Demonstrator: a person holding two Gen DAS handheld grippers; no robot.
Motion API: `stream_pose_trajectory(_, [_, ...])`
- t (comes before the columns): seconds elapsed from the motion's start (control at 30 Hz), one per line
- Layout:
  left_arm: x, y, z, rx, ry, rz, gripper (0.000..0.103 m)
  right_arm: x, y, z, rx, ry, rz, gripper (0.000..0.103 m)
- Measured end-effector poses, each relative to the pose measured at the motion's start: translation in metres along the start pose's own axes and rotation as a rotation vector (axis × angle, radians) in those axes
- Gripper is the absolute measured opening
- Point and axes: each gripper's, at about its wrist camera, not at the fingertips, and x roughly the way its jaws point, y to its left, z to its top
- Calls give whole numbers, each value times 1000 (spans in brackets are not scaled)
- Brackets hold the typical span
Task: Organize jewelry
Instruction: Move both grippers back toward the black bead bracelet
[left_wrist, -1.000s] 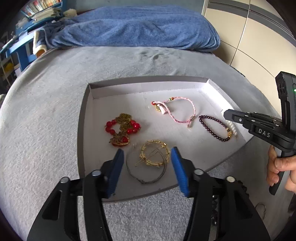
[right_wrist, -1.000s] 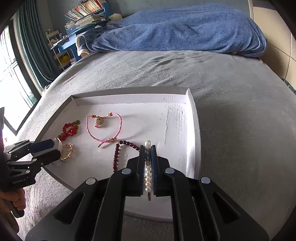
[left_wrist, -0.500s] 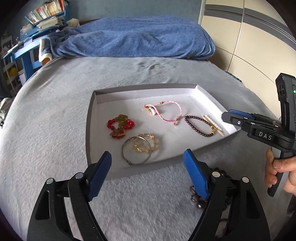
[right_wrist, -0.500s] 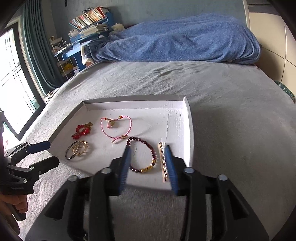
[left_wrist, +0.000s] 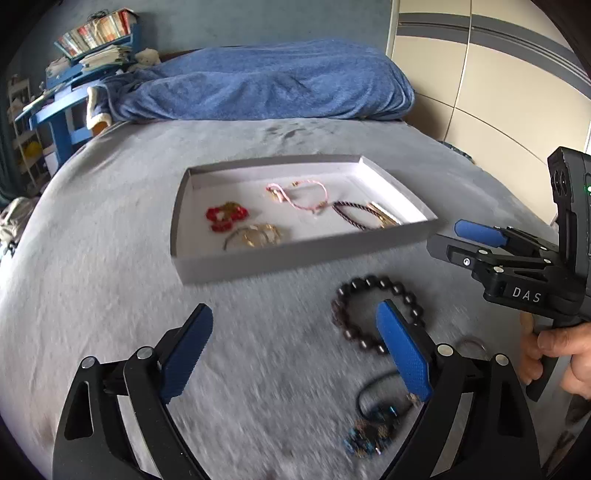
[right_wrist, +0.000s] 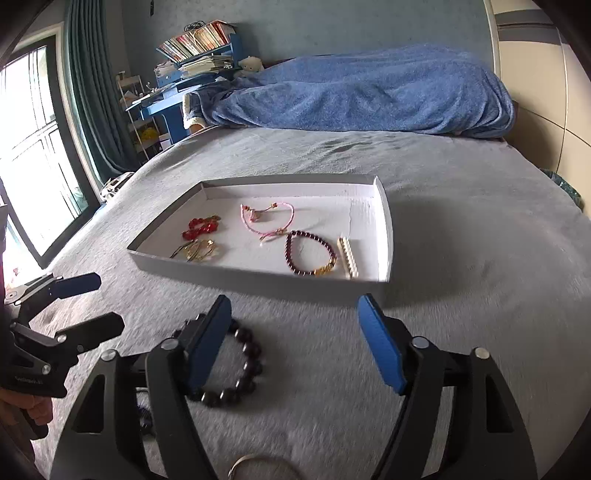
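Where the pearl bar (right_wrist: 348, 256) lies in the grey tray (right_wrist: 384, 236), its long axis is aligned with the tray's right wall, just beside that wall, with the dark red bead bracelet (right_wrist: 309, 252) next to it on the left. Pink cord, red bead and gold hoop pieces are laid further left in the tray. The tray is set on a bed covered in grey fabric (right_wrist: 461, 229), with a blue blanket (right_wrist: 369, 96) at its head; a window and bookshelf are seen at left. The right hand-held gripper (right_wrist: 295, 343) is held short of the tray; its jaws have just been opening and stand wide, with nothing between them. The left hand-held gripper (left_wrist: 291, 354) is likewise spread wide and empty, a dark bead bracelet (left_wrist: 373, 317) lying on the bed at its right finger.
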Motion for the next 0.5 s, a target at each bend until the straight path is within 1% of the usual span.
stream_pose_trajectory(0.3, [-16,-15,-45,-34,22,-26,91,-23,10,-26,3,-16,-55,80])
stream_pose_trajectory(0.5, [-23,-23,-61,-31,30,-22,91,-30,12,-41,18,-9,-71,82])
